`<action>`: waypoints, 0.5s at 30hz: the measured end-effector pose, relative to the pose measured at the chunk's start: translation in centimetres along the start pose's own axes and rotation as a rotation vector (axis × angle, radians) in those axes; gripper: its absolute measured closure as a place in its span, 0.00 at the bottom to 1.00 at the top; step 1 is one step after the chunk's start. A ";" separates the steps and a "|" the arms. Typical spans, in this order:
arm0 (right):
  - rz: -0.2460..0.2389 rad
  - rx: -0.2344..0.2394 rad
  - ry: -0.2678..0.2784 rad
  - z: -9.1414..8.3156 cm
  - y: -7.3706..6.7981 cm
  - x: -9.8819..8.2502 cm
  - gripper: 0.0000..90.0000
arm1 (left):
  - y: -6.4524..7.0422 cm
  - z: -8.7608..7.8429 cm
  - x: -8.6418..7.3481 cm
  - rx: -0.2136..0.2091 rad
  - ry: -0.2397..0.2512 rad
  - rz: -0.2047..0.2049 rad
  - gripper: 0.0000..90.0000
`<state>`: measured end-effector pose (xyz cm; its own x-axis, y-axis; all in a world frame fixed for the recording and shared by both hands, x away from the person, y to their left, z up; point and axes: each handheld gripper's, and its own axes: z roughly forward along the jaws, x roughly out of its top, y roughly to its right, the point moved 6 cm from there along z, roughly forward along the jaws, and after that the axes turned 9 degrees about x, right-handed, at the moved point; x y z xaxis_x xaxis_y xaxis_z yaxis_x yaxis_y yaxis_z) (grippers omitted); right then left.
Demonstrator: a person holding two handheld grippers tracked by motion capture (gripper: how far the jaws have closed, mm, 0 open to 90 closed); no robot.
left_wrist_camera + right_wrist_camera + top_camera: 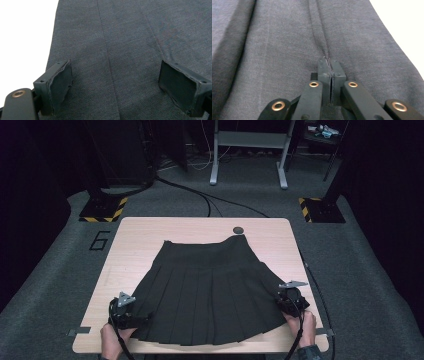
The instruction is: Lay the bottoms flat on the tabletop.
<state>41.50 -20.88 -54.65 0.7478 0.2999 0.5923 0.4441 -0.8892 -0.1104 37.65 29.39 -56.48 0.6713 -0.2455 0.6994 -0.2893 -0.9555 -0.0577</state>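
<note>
Under both tools: skirt [207,290]; left tool [115,87] wide apart, right tool [329,68] pinching pleat.

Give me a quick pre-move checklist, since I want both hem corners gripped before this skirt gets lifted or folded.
1. Right gripper shut on a pinch of skirt fabric: ok.
2. Left gripper gripping: not ok, jaws wide open over the cloth.
3. Skirt spread flat on the table: ok.
4. Grippers at opposite hem corners: ok.
5. Pinch holds both layers: cannot tell.
</note>
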 end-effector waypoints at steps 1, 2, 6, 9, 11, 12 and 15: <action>-0.010 -0.012 0.002 -0.1 -0.1 0.1 0.91 | 0.0 0.0 0.0 0.000 0.000 0.000 0.13; -0.009 -0.020 0.009 -0.3 -0.2 0.3 0.84 | -0.1 -0.3 0.2 0.004 0.016 -0.009 0.13; -0.004 0.012 0.057 -1.1 -1.1 1.0 0.64 | -0.4 -1.0 0.3 0.011 0.028 -0.011 0.13; -0.008 0.051 0.092 -1.3 -2.1 1.4 0.49 | -0.4 -1.1 0.0 0.010 0.023 -0.015 0.12; -0.024 0.078 0.099 -1.1 -3.0 1.6 0.41 | -0.3 -1.0 -0.2 0.004 0.014 -0.013 0.12; -0.029 0.090 0.100 -0.9 -3.4 1.7 0.37 | -0.1 -1.1 -0.3 0.000 0.003 -0.009 0.12; -0.042 0.128 0.094 -0.4 -5.2 1.9 0.29 | 0.4 -1.1 -0.4 0.001 0.022 -0.011 0.12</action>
<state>40.40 -15.84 -52.69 0.6800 0.2971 0.6703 0.5378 -0.8235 -0.1806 36.50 29.27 -55.96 0.6595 -0.2309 0.7154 -0.2808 -0.9584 -0.0504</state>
